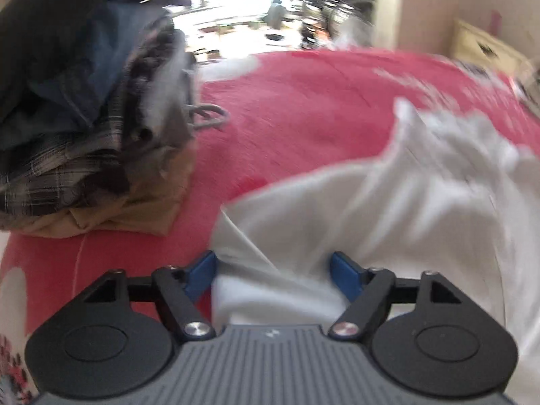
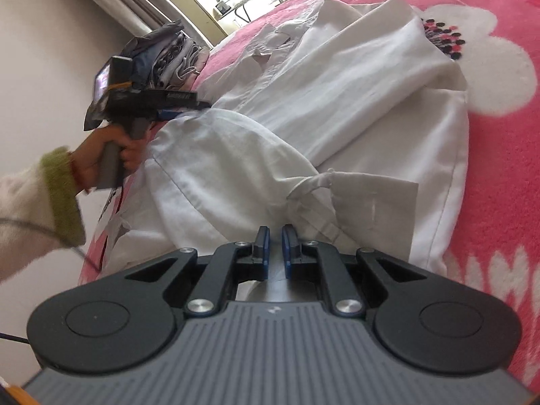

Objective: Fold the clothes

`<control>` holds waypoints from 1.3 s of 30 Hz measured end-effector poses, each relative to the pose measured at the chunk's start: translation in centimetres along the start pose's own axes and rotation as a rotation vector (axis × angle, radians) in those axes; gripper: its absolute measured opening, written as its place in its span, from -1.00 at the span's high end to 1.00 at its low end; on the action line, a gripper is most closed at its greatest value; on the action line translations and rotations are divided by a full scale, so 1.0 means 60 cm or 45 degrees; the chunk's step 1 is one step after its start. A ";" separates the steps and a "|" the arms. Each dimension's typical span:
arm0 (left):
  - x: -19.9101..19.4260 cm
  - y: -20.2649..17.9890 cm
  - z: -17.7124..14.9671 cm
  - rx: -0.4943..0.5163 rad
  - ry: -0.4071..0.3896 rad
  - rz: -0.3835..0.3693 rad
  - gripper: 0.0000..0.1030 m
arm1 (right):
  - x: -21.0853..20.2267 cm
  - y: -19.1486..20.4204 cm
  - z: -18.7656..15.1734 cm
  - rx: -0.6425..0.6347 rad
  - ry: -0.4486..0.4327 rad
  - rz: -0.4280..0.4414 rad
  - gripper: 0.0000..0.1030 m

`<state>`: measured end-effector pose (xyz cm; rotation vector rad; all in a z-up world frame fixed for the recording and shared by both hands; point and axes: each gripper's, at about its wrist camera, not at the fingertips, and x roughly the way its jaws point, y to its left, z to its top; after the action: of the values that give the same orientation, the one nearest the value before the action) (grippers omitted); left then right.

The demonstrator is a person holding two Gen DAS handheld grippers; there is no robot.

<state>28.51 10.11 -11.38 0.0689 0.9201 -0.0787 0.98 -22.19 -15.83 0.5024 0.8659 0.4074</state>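
Your left gripper has its blue fingers spread wide, and a bunch of the white shirt lies between them; the cloth touches both fingers, but they do not press it. This view is blurred, so fine details of the shirt are hard to read there.

Your right gripper has its fingers almost pressed together, with only a thin gap, and a fold of the shirt sits in this gap; whether they really pinch it, you cannot tell from the picture.

The shirt lies crumpled on the pink blanket with white flowers, which covers the bed. One part is rolled into a bulge near the left gripper, and a flat cuff-like piece lies just beside the right fingers.

In the right wrist view your left hand grips the handle of the left gripper, and the sleeve is white with a green cuff.

A pile of clothes, dark, plaid and tan, stands on the blanket to the left of the shirt, apart from it
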 end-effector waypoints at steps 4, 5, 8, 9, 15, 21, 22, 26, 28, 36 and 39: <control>-0.032 0.028 0.020 -0.143 -0.023 -0.018 -0.42 | 0.000 -0.003 0.000 0.016 0.002 0.009 0.87; -0.046 0.033 0.022 -0.153 -0.037 -0.018 -0.42 | -0.001 -0.004 0.001 0.027 0.004 0.013 0.87; -0.109 0.042 0.022 -0.172 -0.093 -0.057 -0.44 | 0.000 -0.010 0.003 0.061 0.007 0.025 0.87; -0.131 0.044 0.021 -0.177 -0.112 -0.074 -0.46 | 0.000 -0.011 0.003 0.072 0.009 0.028 0.87; -0.248 0.047 0.015 -0.185 -0.209 -0.188 -0.79 | 0.000 -0.016 0.009 0.133 0.028 0.033 0.87; -0.331 0.032 -0.026 -0.213 -0.265 -0.278 -0.96 | -0.002 -0.016 0.014 0.181 0.053 0.025 0.84; -0.336 0.032 -0.034 -0.226 -0.257 -0.297 -0.97 | -0.004 -0.013 0.015 0.178 0.057 0.019 0.81; -0.353 0.028 -0.057 -0.259 -0.216 -0.345 -0.98 | -0.019 0.004 0.018 0.157 0.048 -0.002 0.52; -0.359 0.027 -0.060 -0.251 -0.218 -0.344 -0.98 | -0.033 0.014 0.020 0.132 0.014 -0.005 0.41; -0.385 0.025 -0.060 -0.229 -0.216 -0.333 -1.00 | -0.072 0.036 0.037 0.073 -0.137 0.035 0.03; -0.394 0.018 -0.052 -0.225 -0.204 -0.312 -1.00 | -0.083 0.049 0.045 0.021 -0.194 0.066 -0.28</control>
<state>11.88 12.36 5.57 -0.2123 0.7683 -0.2262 -0.18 -23.09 -9.62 0.5646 0.7104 0.4042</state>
